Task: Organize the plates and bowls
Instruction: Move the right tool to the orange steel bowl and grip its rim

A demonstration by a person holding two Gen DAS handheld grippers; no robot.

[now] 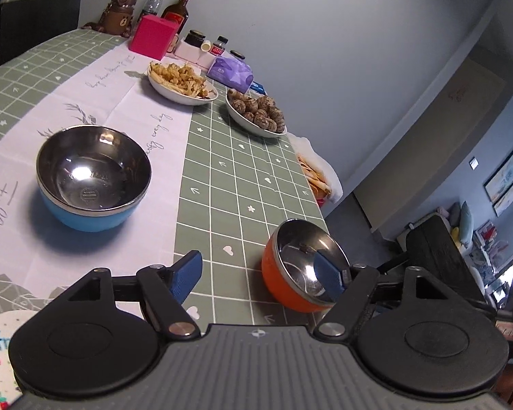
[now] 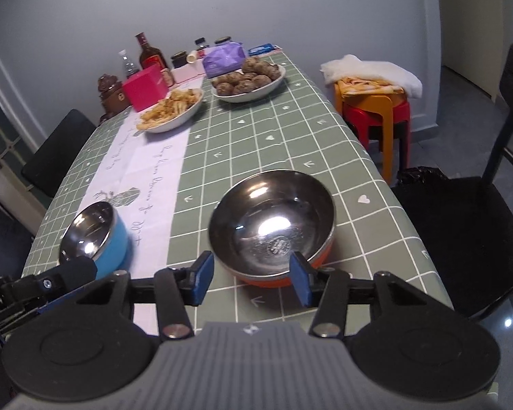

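A blue bowl with a steel inside (image 1: 94,177) stands on the white runner; it also shows in the right wrist view (image 2: 95,235). An orange bowl with a steel inside (image 1: 299,266) stands on the green cloth near the table's edge; it fills the middle of the right wrist view (image 2: 272,225). My left gripper (image 1: 258,278) is open and empty, between the two bowls, its right finger in front of the orange bowl. My right gripper (image 2: 251,282) is open and empty just before the orange bowl's near rim.
A plate of fries (image 1: 181,80) (image 2: 172,109) and a plate of round brown food (image 1: 256,111) (image 2: 248,80) stand farther back. Bottles, jars, a pink box (image 2: 143,89) and a purple pack sit at the far end. Stacked stools (image 2: 376,112) and a black chair (image 2: 461,218) stand right.
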